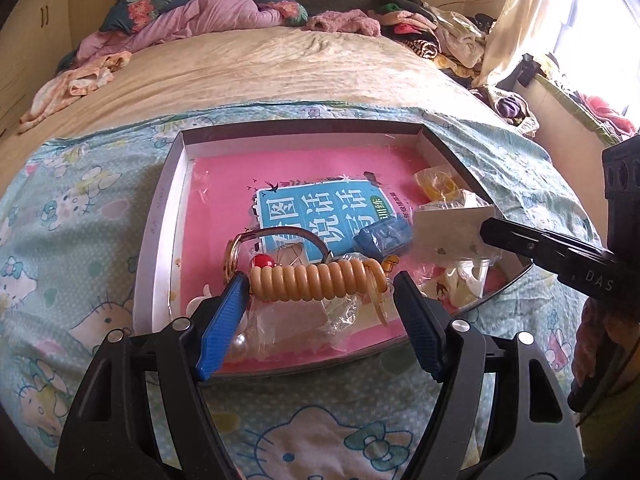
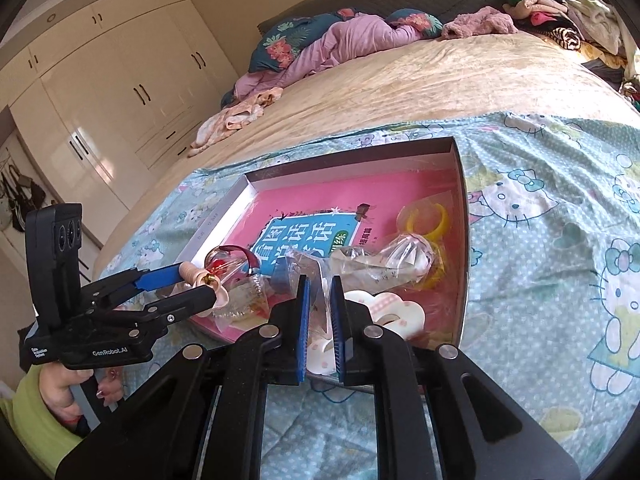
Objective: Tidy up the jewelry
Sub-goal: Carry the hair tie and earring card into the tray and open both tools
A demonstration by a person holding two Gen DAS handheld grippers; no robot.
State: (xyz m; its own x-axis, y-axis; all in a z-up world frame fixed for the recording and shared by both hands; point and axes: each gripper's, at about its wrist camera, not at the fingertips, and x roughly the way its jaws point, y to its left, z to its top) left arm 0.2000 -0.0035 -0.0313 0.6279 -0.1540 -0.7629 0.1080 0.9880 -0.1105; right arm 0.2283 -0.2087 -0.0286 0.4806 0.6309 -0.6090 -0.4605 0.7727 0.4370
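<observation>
A shallow grey box lid (image 1: 160, 216) lies on the bed with a pink book (image 1: 224, 184) inside as its floor. My left gripper (image 1: 320, 292) is shut on a tan coiled spiral bracelet (image 1: 308, 282), held across between its blue pads; it also shows in the right wrist view (image 2: 200, 280). My right gripper (image 2: 320, 312) is shut on a clear plastic bag (image 2: 384, 260) holding a card; in the left wrist view the bag (image 1: 452, 236) hangs at its tip. Yellow rings (image 2: 424, 216), a white flower-shaped piece (image 2: 396, 312) and pearls (image 1: 238, 344) lie in the lid.
The lid sits on a Hello Kitty blanket (image 1: 80, 240) over a beige bed (image 1: 260, 64). Piled clothes (image 1: 420, 28) and pillows lie at the far end. White wardrobes (image 2: 100, 92) stand to the left. A bright window (image 1: 592, 20) is at right.
</observation>
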